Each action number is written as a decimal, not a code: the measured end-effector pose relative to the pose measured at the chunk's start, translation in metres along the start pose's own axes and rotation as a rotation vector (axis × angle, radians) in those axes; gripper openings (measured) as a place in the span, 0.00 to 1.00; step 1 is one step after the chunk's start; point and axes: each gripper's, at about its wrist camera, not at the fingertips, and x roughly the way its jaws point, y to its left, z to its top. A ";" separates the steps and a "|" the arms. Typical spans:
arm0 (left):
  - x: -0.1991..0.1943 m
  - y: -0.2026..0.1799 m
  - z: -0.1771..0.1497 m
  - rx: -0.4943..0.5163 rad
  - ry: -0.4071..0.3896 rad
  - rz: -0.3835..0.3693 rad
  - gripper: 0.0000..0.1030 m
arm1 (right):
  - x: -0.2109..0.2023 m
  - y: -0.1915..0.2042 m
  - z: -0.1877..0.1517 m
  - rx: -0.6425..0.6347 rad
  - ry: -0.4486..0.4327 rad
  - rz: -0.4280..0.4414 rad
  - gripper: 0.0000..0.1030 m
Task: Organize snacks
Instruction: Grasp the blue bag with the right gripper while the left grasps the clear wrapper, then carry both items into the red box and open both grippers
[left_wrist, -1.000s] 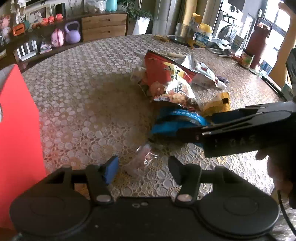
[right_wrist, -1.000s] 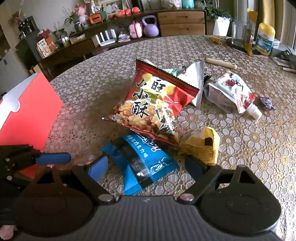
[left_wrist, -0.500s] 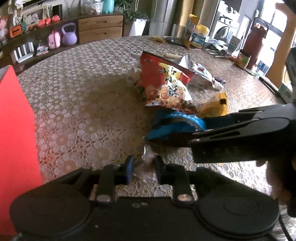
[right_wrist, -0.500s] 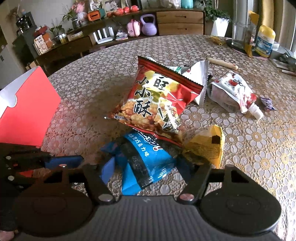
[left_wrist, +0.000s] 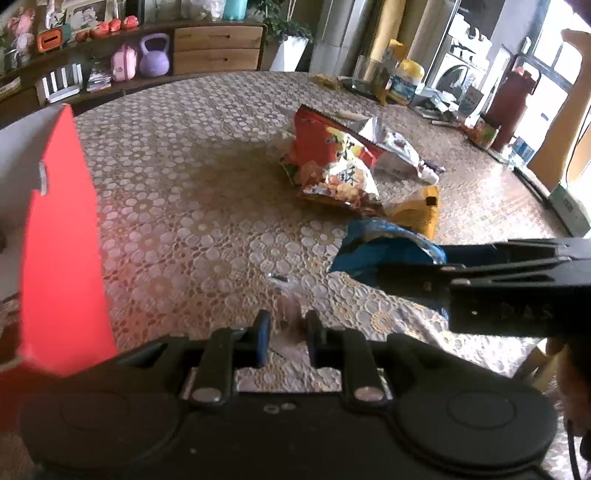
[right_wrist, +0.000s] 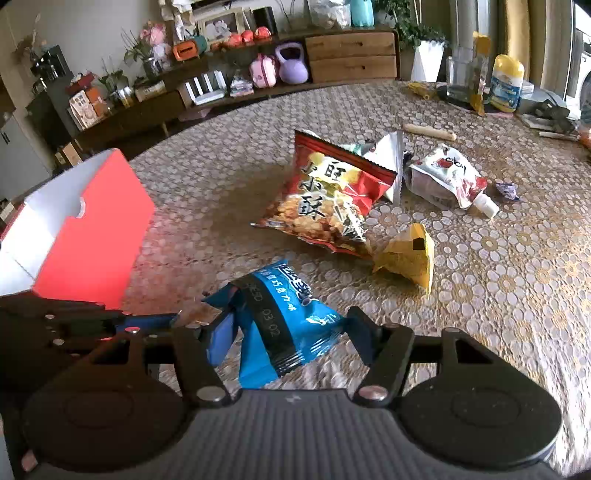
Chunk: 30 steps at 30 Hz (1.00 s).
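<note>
Above table (right_wrist: 517, 258), both lifted: left hand-held gripper (left_wrist: 286, 334) clamps clear wrapper (left_wrist: 290, 321), right hand-held gripper (right_wrist: 291, 332) blue packet (right_wrist: 284, 325).

blue snack bag (right_wrist: 284, 325), red box (right_wrist: 96, 243), yellow packet (right_wrist: 406, 258), floral lace tablecloth (right_wrist: 517, 258)

Left gripper (left_wrist: 286, 338) nearly closed; right gripper (right_wrist: 291, 332) clamped, lifted.
</note>
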 end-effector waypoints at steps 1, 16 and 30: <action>-0.005 0.000 0.000 -0.005 -0.002 0.001 0.17 | -0.005 0.002 -0.001 -0.001 -0.004 0.002 0.62; -0.092 -0.002 -0.006 -0.026 -0.075 -0.006 0.17 | -0.083 0.046 -0.008 -0.016 -0.087 0.006 0.62; -0.155 0.023 -0.008 -0.057 -0.124 0.027 0.17 | -0.124 0.105 -0.005 -0.078 -0.139 0.033 0.62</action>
